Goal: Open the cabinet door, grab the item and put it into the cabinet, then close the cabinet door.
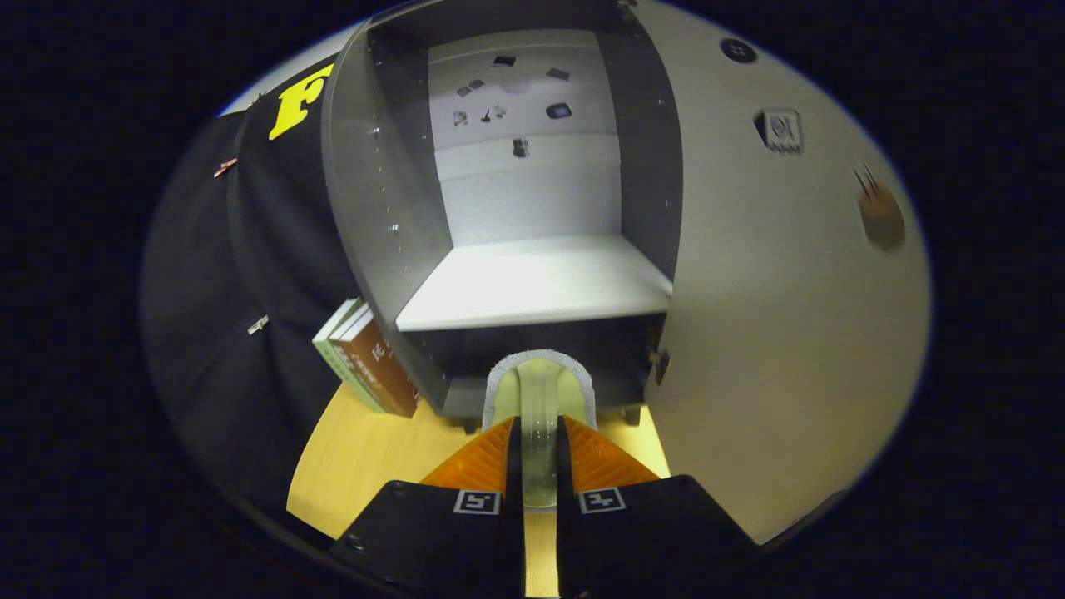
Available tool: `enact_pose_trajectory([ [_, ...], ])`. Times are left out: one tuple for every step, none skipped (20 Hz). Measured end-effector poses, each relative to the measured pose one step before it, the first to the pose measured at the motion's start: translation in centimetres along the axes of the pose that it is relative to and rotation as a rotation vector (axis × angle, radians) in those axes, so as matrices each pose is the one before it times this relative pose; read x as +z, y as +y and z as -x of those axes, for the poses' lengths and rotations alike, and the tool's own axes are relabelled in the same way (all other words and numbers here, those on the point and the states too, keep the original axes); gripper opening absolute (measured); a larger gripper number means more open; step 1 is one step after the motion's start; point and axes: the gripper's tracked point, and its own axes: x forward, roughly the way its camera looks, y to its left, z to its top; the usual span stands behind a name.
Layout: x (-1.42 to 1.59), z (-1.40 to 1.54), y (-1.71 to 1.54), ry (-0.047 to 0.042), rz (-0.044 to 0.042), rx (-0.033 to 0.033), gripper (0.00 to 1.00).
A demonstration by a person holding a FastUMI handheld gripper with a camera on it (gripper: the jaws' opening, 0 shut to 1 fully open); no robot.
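Observation:
My gripper [539,433] is shut on a pale green translucent cup [539,391], held by its rim so its round mouth faces the cabinet. The grey cabinet [366,249] stands just beyond the fingers with its inside showing. Its white shelf [537,283] lies ahead and a little higher than the cup. The open cabinet door [790,333] swings out on the right side, with a round brown knob [880,218] on it. The cup's far rim overlaps the dark front edge below the shelf.
Two books [366,358] lean against the cabinet's left side on the yellow wooden table [366,457]. Black booth cloth [225,333] hangs behind them on the left. The door stands close on the right of the fingers.

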Motion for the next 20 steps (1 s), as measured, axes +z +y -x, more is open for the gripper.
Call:
enact_pose_trajectory([
  [1.593, -0.779, 0.178, -0.00737, 0.00406, 0.00250, 0.19],
  [1.873, -0.908, 0.088, -0.01366, 0.00078, -0.00065, 0.19],
  [1.932, -1.122, -0.002, -0.01771, 0.00376, -0.00622, 0.19],
  [1.647, -1.000, 0.018, -0.01416, 0.00342, -0.00557, 0.19],
  [1.121, -1.051, 0.035, -0.00802, -0.00034, -0.00327, 0.19],
  [1.093, -1.074, 0.167, -0.00438, -0.00062, -0.00061, 0.19],
  [0.727, -1.115, 0.073, 0.00123, -0.00191, -0.00185, 0.19],
  [0.517, -1.167, 0.143, 0.00247, 0.00078, 0.00387, 0.19],
  [0.512, -1.287, 0.236, -0.00525, -0.00194, 0.00267, 0.19],
  [0.131, -1.224, 0.107, 0.00609, -0.00312, 0.00422, 0.19],
  [-0.289, -1.286, 0.084, 0.01895, -0.00657, 0.00180, 0.19],
  [-0.347, -1.162, -0.078, 0.01852, -0.00649, -0.00269, 0.19],
  [-0.118, -1.066, -0.175, 0.01080, -0.00935, -0.00500, 0.19],
  [-0.025, -1.060, -0.155, 0.00837, -0.00860, -0.00228, 0.19],
  [-0.126, -0.894, -0.084, 0.00988, -0.00797, -0.00362, 0.19],
  [-0.129, -0.945, -0.079, 0.01387, -0.00740, -0.00133, 0.19],
  [-0.023, -0.715, -0.048, 0.01181, -0.00907, 0.00018, 0.19],
  [0.054, -0.655, 0.009, 0.00830, -0.00628, 0.00015, 0.19],
  [0.105, -0.625, 0.110, 0.00840, -0.00261, 0.00073, 0.19],
  [0.077, -0.434, -0.018, 0.00313, -0.00379, -0.00213, 0.19],
])
